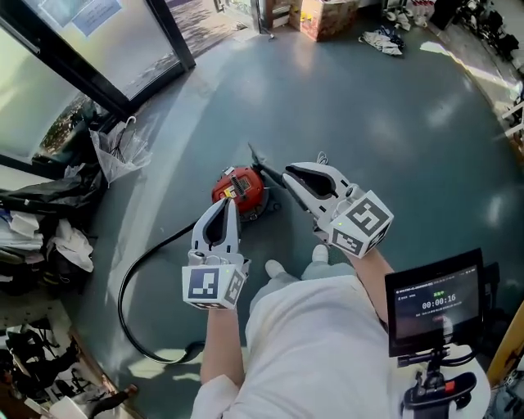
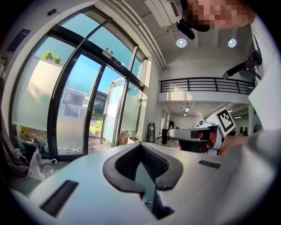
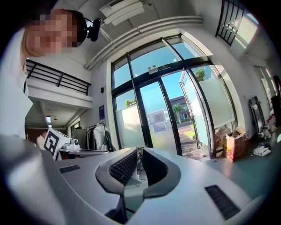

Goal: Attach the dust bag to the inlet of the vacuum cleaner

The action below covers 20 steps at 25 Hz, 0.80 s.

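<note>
**Vacuum cleaner on the floor, both grippers raised above it**

Vacuum cleaner point(image 1: 240, 190), one small red canister, sits on the grey floor point(image 1: 368, 106) just ahead of the person's two shoe tips point(image 1: 278, 268). The jaws of the left gripper point(image 1: 230, 203) cover its near left side in the head view, so only part of its top shows. Its inlet cannot be made out from above. One black hose point(image 1: 123, 299) runs from it in a wide loop to the left and back toward the person, and the loop's far end slips out of sight behind the left forearm.

Two grippers are in view, both pointing roughly level. The left gripper's jaws are closed tip to tip with nothing between them. The right gripper point(image 1: 288, 173) is narrowed to a thin slit. Pale scraps show through the gap (too small to name), and no grip can be seen.

One screen point(image 1: 432, 304) on a stand is at lower right, its base cut off by the frame. A crumpled plastic bag point(image 1: 120, 151) lies beside the glass door point(image 1: 98, 49). A pile of dark and white clutter point(image 1: 41, 229) crowds the left edge. A cardboard box point(image 1: 326, 16) stands at the top, partly cropped. Right of and beyond the vacuum cleaner, the floor is open.
</note>
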Motion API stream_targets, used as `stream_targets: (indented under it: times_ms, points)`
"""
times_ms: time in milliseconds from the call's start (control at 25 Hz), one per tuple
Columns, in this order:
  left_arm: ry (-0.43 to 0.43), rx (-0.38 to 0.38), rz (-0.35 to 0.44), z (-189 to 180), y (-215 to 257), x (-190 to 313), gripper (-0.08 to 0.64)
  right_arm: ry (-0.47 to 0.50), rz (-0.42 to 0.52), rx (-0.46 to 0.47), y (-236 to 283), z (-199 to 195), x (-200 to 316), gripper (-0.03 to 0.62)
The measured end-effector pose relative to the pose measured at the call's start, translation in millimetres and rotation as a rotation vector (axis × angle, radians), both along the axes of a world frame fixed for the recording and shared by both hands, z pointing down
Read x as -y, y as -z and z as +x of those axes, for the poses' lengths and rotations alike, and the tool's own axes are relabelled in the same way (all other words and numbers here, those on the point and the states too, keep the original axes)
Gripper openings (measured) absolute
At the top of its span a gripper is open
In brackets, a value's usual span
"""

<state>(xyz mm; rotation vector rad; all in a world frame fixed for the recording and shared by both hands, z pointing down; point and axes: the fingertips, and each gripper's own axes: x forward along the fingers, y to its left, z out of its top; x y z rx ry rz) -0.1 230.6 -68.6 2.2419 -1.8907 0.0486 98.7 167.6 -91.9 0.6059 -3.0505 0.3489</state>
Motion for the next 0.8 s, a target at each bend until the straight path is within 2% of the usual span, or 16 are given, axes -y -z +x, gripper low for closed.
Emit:
stream_targets:
  times_ms: [240,280,320,400,800]
  points:
    - [-0.019,-0.015,0.022,38,11,2,0.008,-0.002,0.043,0.039,25,41,0,0.044]
    - [-0.028,-0.01,0.02,47,12,5,0.008,-0.009,0.066,0.036,30,48,-1,0.042]
    - [-0.038,-0.001,0.018,56,13,7,0.008,-0.013,0.087,0.033,33,54,-2,0.008]
    - [-0.052,0.026,0.011,69,12,10,0.007,-0.011,0.107,0.036,37,61,-4,0.008]
    - [-0.068,0.017,0.043,76,24,25,0.006,-0.037,0.118,0.058,42,75,7,0.009]
